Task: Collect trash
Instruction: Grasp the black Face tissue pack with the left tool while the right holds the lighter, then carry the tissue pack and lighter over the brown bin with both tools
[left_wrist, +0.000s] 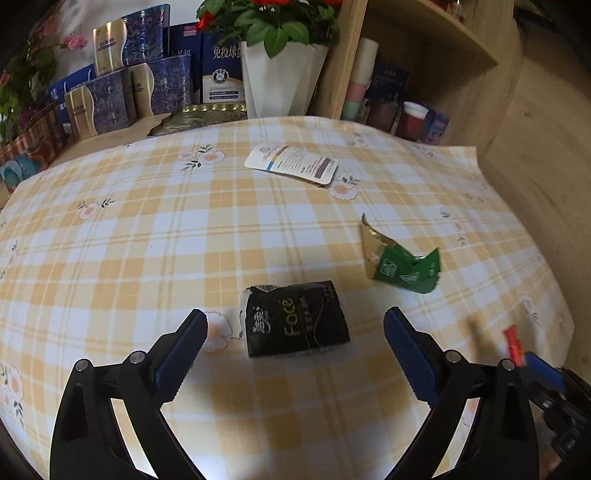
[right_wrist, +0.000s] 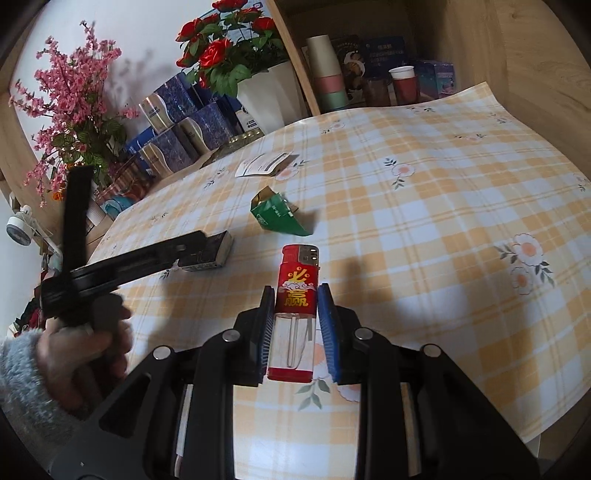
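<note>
The left gripper (left_wrist: 295, 321) hovers with fingers spread wide around a black tissue pack (left_wrist: 295, 319) lying on the checked bench (left_wrist: 147, 240), not touching it. A torn green wrapper (left_wrist: 402, 264) lies toward the right edge. The right gripper (right_wrist: 296, 291) pinches a red lighter (right_wrist: 295, 295).

I list a tablecloth (left_wrist: 147, 229) of smooth, faintly sheeny checked sheet. On it, at 12 o'clock of my left gripper (left_wrist: 295, 328), lies a tissue pack (left_wrist: 295, 319) in glossy black plastic film. At 2 o'clock is a crumpled green wrapper (left_wrist: 402, 266), foil-lined. My right gripper (right_wrist: 295, 299), with ribbed blue pads, holds a lighter (right_wrist: 295, 306) of glossy red and clear plastic with a metal cap. The shelving (left_wrist: 424, 40) is matt wood grain.
</note>
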